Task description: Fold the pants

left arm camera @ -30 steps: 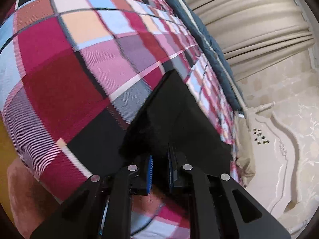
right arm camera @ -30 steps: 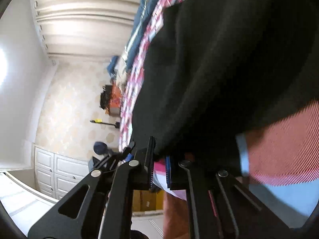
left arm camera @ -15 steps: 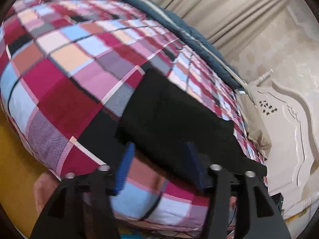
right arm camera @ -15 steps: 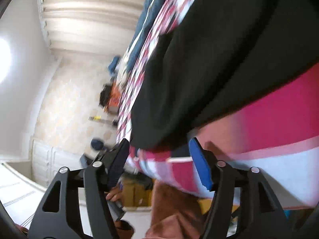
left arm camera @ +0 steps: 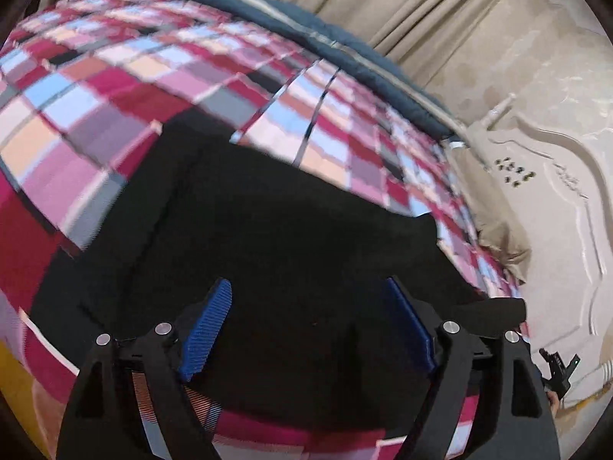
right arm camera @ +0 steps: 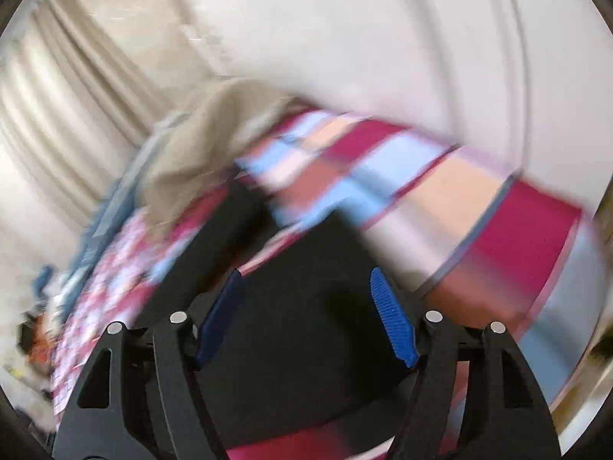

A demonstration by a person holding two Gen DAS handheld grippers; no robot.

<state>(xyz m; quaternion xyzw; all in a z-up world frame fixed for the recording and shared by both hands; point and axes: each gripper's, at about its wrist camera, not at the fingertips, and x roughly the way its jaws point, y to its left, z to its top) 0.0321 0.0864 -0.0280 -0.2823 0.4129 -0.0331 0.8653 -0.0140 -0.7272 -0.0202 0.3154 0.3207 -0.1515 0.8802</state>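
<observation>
- The plaid bedspread (left arm camera: 126,88) fills the left wrist view from 9 to 1 o'clock; checks of red, pink, pale blue and grey.
- The black pants (left arm camera: 291,237) lie flat on it, from the centre down to 6 o'clock — a folded dark slab with one corner reaching towards 3 o'clock.
- The beige curtain (left arm camera: 402,4) hangs at 12 to 1 o'clock, beyond a dark blue quilt (left arm camera: 345,50) along the bed's far edge.
- A cream carved headboard (left arm camera: 555,199) stands at 3 o'clock.
- The left gripper (left arm camera: 306,326) hangs over the pants, blue pads wide apart and opening, gripping nothing.
- The right gripper (right arm camera: 306,314) — seen in a blurred view — hangs over the pants (right arm camera: 306,268) too, jaws wide and opening, no cloth pinched between them.
</observation>
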